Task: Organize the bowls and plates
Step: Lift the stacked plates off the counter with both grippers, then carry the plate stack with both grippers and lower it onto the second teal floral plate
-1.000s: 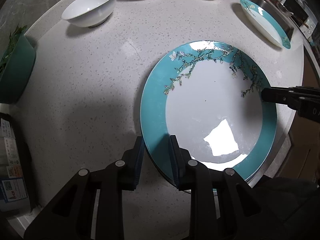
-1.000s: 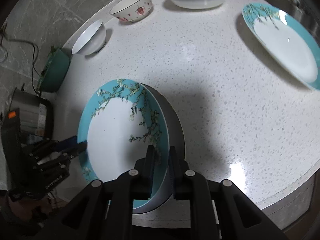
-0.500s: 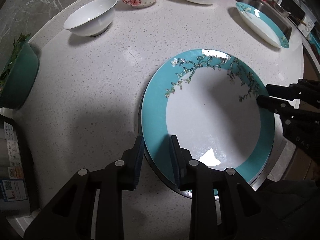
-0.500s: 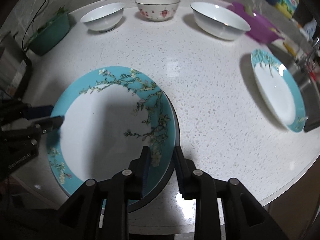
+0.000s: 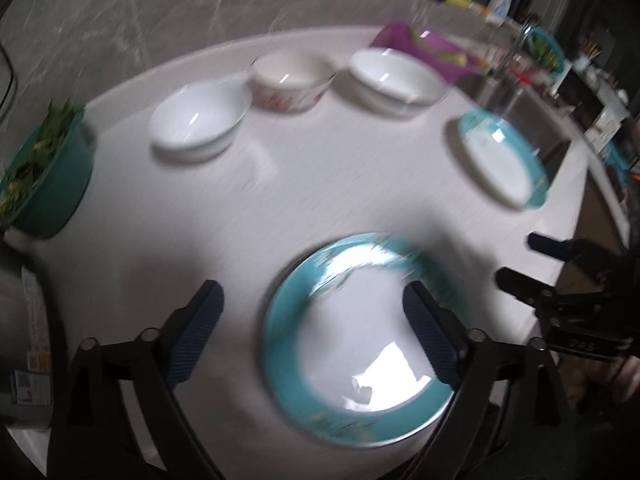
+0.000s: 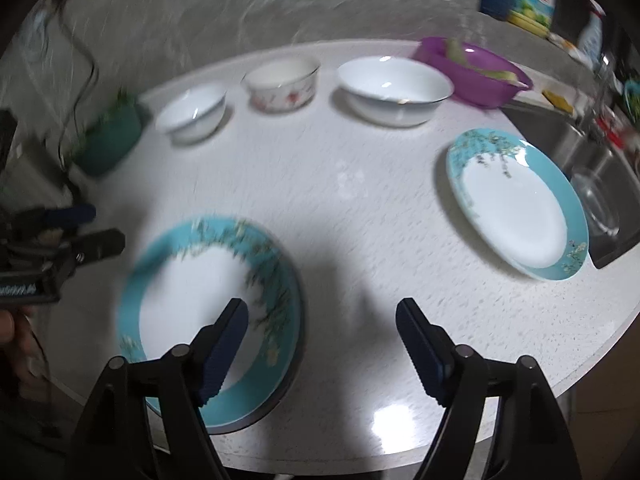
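Observation:
A teal-rimmed flowered plate (image 5: 360, 344) (image 6: 208, 312) lies on top of another plate near the white table's front edge. My left gripper (image 5: 312, 286) hovers above its left rim, jaws wide and still opening, pads off the plate. My right gripper (image 6: 322, 304) hangs over the plate's right rim, jaws also opening, with nothing gripped. Each gripper shows in the other's view: the right gripper (image 5: 516, 258) and the left gripper (image 6: 106, 227). A second teal plate (image 6: 516, 204) (image 5: 504, 160) lies at the right. A small white bowl (image 6: 192, 114), a flowered bowl (image 6: 282, 84) and a larger white bowl (image 6: 394, 90) line the back.
A green bowl of leafy greens (image 5: 44, 176) (image 6: 108, 140) sits at the table's left edge. A purple basin (image 6: 472, 72) stands behind the large bowl, and a sink (image 6: 600, 200) lies past the right plate. Bare table (image 6: 340, 184) spreads between the plates and bowls.
Both grippers were shut on the plate's opposite rims; both have let go, spread wide and risen. The plate stays on the lower plate. The views now tilt up and are blurred.

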A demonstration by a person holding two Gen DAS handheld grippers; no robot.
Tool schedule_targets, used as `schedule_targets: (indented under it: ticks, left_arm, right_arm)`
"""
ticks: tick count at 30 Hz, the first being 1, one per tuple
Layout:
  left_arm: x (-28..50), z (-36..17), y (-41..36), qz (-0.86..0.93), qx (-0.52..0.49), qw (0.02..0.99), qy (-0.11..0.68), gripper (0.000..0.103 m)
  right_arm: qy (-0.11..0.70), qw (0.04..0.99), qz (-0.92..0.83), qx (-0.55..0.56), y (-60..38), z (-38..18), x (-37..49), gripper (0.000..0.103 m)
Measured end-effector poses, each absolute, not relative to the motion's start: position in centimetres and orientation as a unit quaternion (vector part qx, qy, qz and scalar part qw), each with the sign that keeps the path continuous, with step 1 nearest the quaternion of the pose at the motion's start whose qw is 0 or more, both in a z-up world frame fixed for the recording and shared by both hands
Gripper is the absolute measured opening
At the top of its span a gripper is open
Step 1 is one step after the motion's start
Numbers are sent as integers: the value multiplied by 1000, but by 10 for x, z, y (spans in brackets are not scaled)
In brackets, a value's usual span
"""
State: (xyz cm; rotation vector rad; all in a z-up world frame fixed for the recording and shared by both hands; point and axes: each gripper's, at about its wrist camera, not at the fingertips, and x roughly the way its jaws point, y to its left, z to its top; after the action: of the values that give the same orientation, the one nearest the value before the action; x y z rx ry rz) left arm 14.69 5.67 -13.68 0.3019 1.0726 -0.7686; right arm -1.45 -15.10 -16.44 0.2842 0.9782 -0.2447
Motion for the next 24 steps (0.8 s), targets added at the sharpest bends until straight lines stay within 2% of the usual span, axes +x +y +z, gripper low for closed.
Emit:
schedule_targets:
  ticks: [2, 6, 8, 12, 17, 23, 24]
  left_arm:
    - [143, -130, 38, -374, 108, 771, 503, 93]
    - [135, -132, -11, -380, 52, 754, 534, 103]
    - [128, -137, -46, -365, 33, 751, 549, 103]
    - [111, -139, -123, -360, 35, 758, 542, 103]
    - [102, -151, -198, -360, 31, 762, 537, 103]
    - [122, -196, -237, -324, 35, 737, 592, 101]
    - [125, -201, -242, -316, 42, 736, 597, 101]
  right_arm:
    - [451, 872, -107, 161, -172, -156, -19, 79]
    - [418, 881, -57, 214, -228, -140, -34, 79]
    - [404, 883, -28, 236, -260, -134, -41, 82]
    - [379, 876, 19, 298, -369, -130, -62, 103]
    - [397, 855, 22, 332, -472, -146, -67, 103]
    - [419, 838, 58, 344, -516, -181, -53, 103]
    - [431, 830, 55, 349, -521, -189, -51, 99]
